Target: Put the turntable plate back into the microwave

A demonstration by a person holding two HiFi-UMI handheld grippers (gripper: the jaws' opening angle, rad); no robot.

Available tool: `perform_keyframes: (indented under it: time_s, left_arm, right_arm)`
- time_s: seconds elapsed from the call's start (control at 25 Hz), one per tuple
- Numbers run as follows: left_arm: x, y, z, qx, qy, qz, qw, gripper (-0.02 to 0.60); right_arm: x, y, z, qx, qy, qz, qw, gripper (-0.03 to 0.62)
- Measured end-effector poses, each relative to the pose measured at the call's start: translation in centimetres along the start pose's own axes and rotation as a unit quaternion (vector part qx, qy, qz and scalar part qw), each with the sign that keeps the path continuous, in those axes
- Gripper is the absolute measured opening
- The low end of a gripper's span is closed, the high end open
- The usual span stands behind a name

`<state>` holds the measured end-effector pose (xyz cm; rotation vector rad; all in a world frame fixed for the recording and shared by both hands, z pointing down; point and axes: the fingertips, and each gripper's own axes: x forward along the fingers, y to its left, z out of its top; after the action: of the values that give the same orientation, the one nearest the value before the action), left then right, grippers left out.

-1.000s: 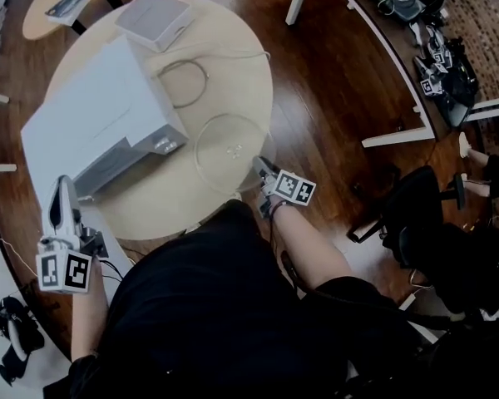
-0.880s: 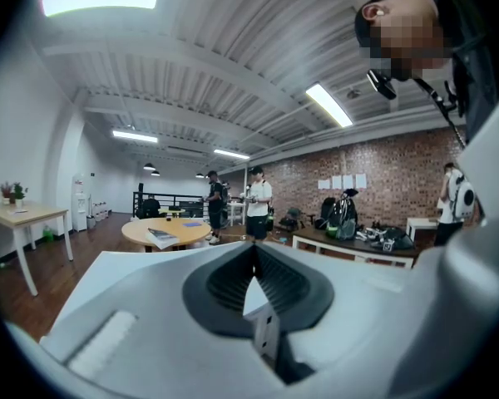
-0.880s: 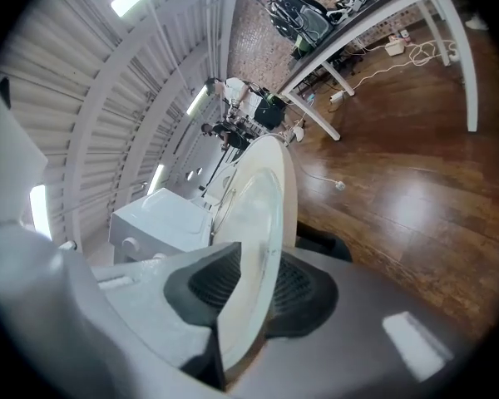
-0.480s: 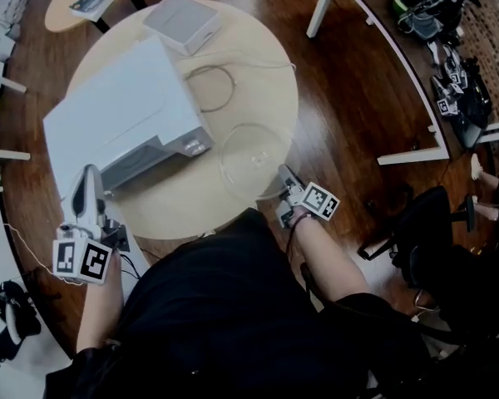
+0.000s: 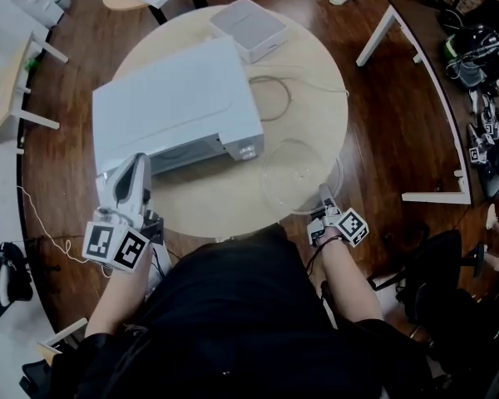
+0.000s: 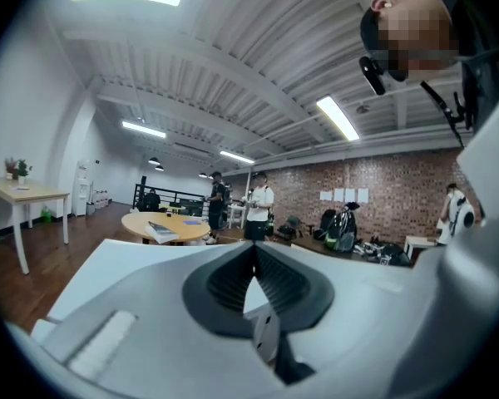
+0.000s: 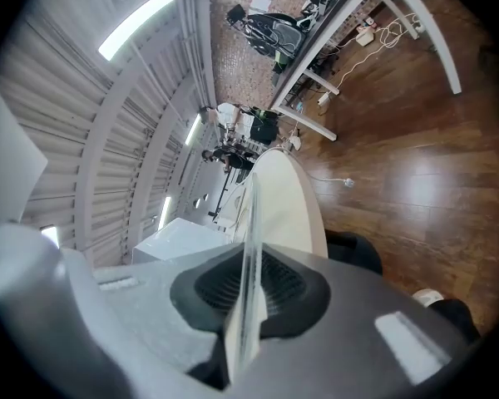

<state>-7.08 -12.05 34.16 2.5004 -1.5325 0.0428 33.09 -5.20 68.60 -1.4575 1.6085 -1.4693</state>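
Closing hand-held gripper (image 5: 323, 196) (on plate (image 5: 297, 175))

The turntable plate (image 5: 300, 175) is clear, glossy glass at the four-o'clock edge of the round worktop (image 5: 208, 196), which is pale, matt wood. The microwave (image 5: 173, 106) towards ten o'clock has a smooth white casing with a soft sheen, and the floor (image 5: 382, 115) is dark, polished wood showing reflections.

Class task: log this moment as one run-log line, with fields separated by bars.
step: grasp plate | right hand-held gripper: jaws just closing on plate rim | left hand-held gripper: shut, empty | plate: outside microwave
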Motion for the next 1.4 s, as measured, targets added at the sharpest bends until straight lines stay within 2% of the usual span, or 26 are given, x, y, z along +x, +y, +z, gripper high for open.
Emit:
perform_keyframes:
  time_s: [0.28,0.48,0.96,1.4]
  left_arm:
    - [-1.1,0.8,-0.1,-0.006,-0.006,0.01,0.9999,0.006]
    - [-1.5,1.4,0.3,-0.007,-0.013,0.014,0.9998,0.006]
    - [-1.6,2.1,-0.2,-0.018,-0.007,0.015,0.9997,0.006]
    - [-1.3,2.7,-0.2,-0.016,-0.003,0.011,0.9998,0.006]
  right_arm:
    - [-0.1,0.3,0.4,0.012,-0.014,0.008,1.0,0.026]
    - [-0.3,0.3,0.5,0.033,-0.027,-0.002,0.999,0.025]
    - [-0.9,1.4,0.5,0.089,-0.063,0.014,0.994,0.029]
    - [-0.9,2.1,0.5,0.115,-0.085,0.039,0.989,0.031]
